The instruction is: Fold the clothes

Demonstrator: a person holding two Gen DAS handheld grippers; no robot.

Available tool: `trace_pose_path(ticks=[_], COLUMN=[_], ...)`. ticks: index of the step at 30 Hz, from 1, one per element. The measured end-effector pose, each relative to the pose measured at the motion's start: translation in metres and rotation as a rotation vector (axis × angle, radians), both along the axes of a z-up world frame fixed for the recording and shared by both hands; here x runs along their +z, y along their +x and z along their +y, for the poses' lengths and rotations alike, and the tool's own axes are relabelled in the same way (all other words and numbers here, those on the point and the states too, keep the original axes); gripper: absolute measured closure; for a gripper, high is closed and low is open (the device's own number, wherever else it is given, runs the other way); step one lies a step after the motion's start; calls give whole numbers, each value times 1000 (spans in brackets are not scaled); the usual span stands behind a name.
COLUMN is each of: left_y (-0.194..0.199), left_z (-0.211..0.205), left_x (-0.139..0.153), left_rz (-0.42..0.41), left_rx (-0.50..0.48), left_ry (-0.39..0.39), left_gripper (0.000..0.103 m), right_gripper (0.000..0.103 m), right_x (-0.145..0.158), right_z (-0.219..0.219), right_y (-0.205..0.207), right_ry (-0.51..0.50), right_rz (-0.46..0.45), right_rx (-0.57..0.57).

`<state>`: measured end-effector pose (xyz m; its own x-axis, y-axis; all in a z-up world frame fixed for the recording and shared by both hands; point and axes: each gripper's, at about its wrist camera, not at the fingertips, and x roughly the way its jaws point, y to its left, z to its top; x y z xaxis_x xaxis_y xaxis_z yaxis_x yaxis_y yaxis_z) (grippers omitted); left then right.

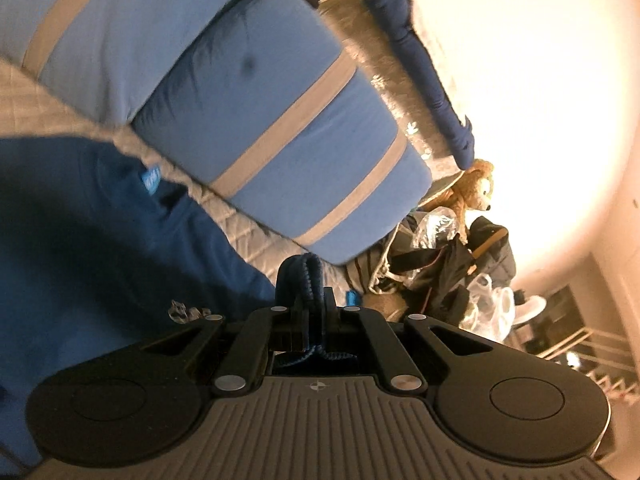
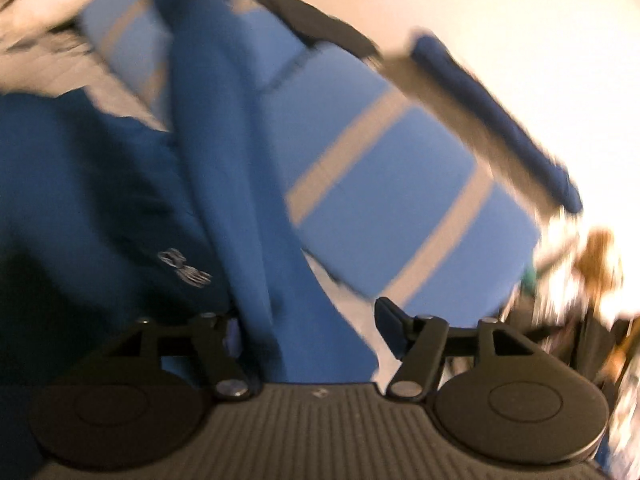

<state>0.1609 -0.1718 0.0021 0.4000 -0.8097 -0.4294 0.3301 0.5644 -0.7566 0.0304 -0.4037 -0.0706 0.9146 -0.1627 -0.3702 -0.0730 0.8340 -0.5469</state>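
Cloth fills the near part of the left wrist view: a dark blue shirt lies on a quilted bed, spreading from the left edge toward the left gripper. The jaws of this gripper are closed on a ribbed edge of the shirt, which bunches up between them and hangs out behind. A pale blue tag shows at the neck, up and left of the gripper, and a small silver logo sits just left of the jaws. Beyond the shirt lie two light blue pillows with grey stripes, running from upper left to lower right. Only this view shows clearly a teddy bear past the pillows, above a heap of dark bags and clear plastic, and a dark blue strip of cloth along the far edge of the bed.

The right wrist view is blurred. Here the shirt covers the left half, and a long fold of it runs from the top down between the jaws of the right gripper. These jaws stand wide apart; the left one is mostly hidden by the fold, the right one clear of it. The silver logo shows again, with the striped pillows behind.
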Motion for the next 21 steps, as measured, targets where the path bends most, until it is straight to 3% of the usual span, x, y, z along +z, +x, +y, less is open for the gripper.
trace_pose_path(ticks=[9,21], left_y=[-12,-1], left_z=[11,41], left_x=[34,64], left_rz=[-217,-251], left_rx=[44,133], left_ry=[82,21], left_gripper=[99,99], right_gripper=[22,17], right_x=[7,-9], right_z=[-86,-121], right_y=[31,54], right_ry=[351,636], right_rz=[85,243], right_rx=[-211,-216])
